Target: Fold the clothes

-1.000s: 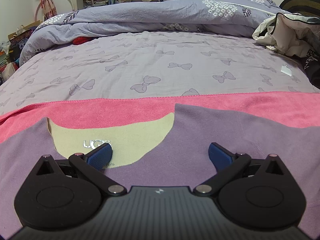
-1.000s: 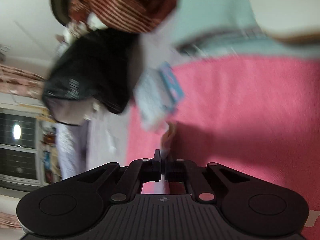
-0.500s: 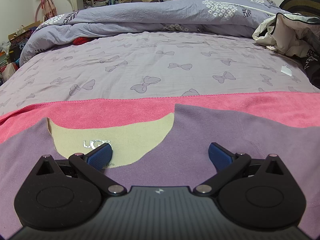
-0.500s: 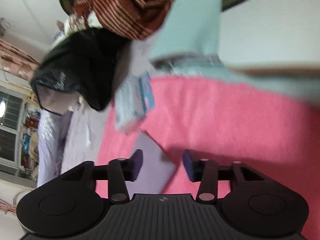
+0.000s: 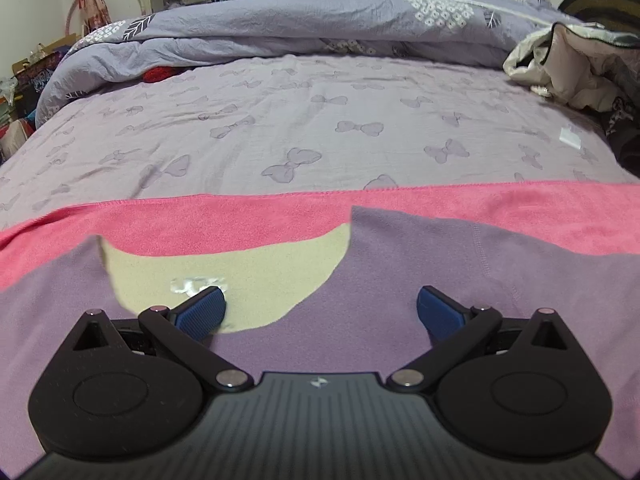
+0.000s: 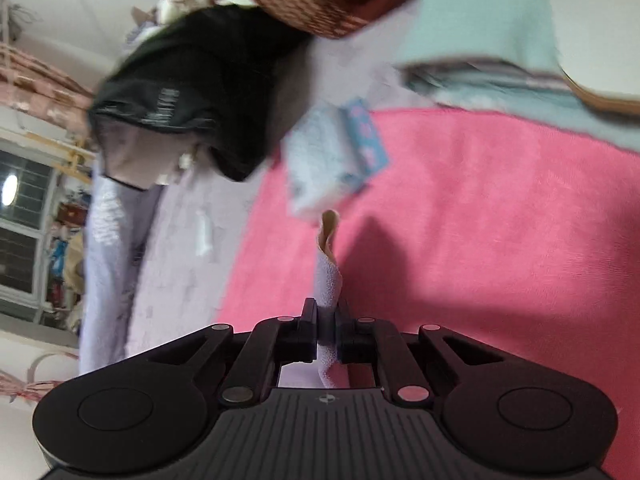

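A purple garment [image 5: 400, 280] with a cream inner lining [image 5: 240, 276] at its neckline lies flat on a pink towel [image 5: 240, 216] in the left wrist view. My left gripper [image 5: 320, 308] hovers open just over the neckline, one blue pad above the lining and the other above the purple cloth, gripping nothing. In the right wrist view my right gripper [image 6: 326, 320] has its jaws closing on a narrow fold of the purple garment [image 6: 329, 276]. That fold sticks up past the fingertips over the pink towel [image 6: 480, 220].
Beyond the towel lies a lilac bedsheet with bows [image 5: 300, 120], a bunched duvet [image 5: 320, 20] at the back and a heap of clothes [image 5: 568, 68] at the right. The right view shows a black garment [image 6: 200, 80], a folded pale blue cloth [image 6: 328, 156] and a teal garment [image 6: 480, 12].
My right gripper opened over the purple cloth's edge half a second ago and has closed on it again, rolling as it did. The left gripper has stayed put and open.
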### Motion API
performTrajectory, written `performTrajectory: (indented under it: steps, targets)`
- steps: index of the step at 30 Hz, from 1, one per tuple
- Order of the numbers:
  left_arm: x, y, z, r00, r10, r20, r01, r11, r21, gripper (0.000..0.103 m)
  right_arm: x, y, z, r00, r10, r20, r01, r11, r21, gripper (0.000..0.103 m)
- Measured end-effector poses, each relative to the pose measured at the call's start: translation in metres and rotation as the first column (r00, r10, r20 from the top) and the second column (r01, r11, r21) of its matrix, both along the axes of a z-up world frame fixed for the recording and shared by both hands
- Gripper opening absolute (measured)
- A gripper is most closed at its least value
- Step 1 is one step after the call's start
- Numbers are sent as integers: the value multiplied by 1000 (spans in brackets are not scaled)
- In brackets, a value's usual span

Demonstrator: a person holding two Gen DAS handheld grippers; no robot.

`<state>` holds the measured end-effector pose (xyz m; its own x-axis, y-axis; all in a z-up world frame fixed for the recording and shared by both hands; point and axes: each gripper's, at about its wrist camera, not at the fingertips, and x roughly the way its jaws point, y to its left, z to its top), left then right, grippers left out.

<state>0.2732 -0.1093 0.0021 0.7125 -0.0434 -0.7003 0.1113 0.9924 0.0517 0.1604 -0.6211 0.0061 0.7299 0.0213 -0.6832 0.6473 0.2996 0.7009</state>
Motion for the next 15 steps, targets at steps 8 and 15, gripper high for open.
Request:
performTrajectory:
  steps: [8, 15]
  targets:
    - [-90, 123, 64, 958, 272, 92, -257, 955, -144, 103, 54, 115, 81, 904, 346, 252, -366, 930, 37, 9]
    - [-161, 226, 61, 873, 489, -5, -486, 866, -117, 103, 109, 365, 73, 567, 731, 380, -795, 606, 20, 14]
